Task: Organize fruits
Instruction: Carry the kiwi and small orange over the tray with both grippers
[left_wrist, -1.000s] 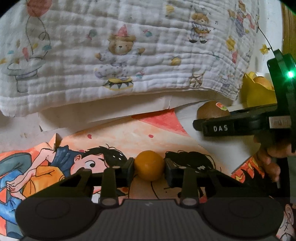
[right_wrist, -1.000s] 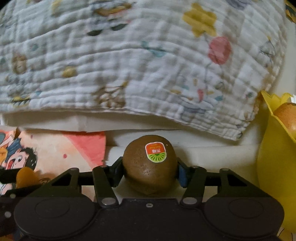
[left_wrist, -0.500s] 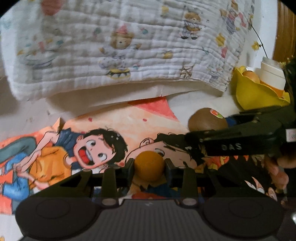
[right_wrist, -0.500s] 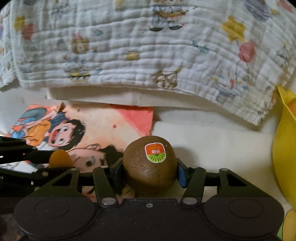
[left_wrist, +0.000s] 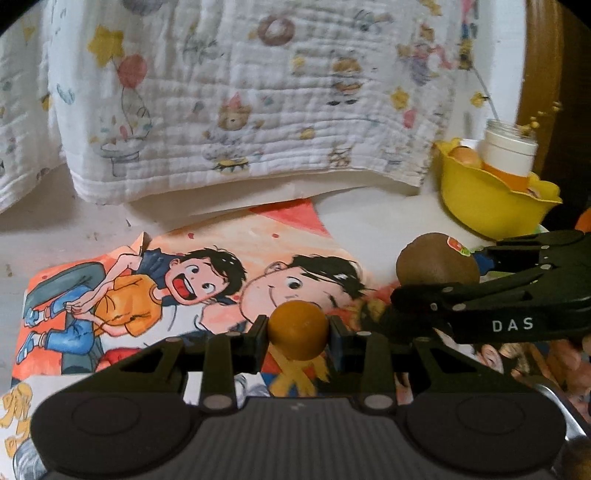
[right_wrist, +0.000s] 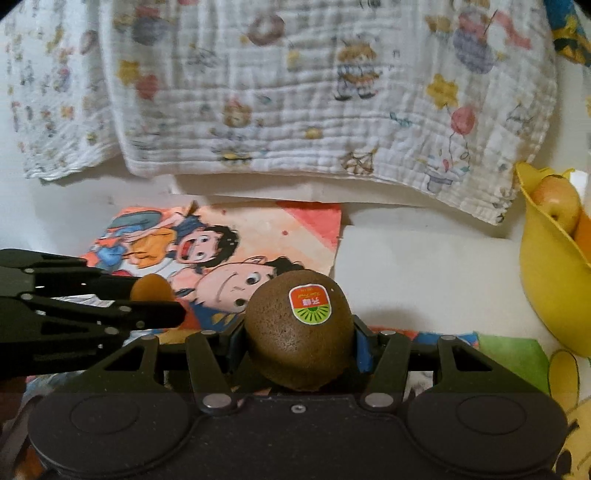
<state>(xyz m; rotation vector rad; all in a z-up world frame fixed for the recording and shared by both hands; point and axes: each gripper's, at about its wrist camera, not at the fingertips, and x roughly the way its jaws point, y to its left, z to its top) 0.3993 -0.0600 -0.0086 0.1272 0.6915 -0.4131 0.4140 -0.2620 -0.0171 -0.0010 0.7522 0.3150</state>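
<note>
Left gripper (left_wrist: 298, 334), jaws pinching a small round orange fruit (left_wrist: 298, 329) at its two sides, the fruit held clear above a cartoon-printed sheet (left_wrist: 155, 280) lying on the white surface (right_wrist: 424, 273). Right gripper (right_wrist: 299, 338), jaws clamped on a brown kiwi (right_wrist: 299, 332) bearing a red-and-green sticker (right_wrist: 309, 305) on its upper face; the kiwi fills the gap between the jaws and projects above them. In the left wrist view the right gripper enters from the right of the left jaws, its kiwi ahead and to their right. A yellow scalloped bowl (right_wrist: 554, 280) stands ahead and to the right of both pairs of jaws, holding an apple (right_wrist: 557, 205), with a white jar (left_wrist: 508, 153) at its far rim. A printed white muslin cloth (left_wrist: 258, 103) hangs beyond the jaws, its hem over the far edge of the sheet.
</note>
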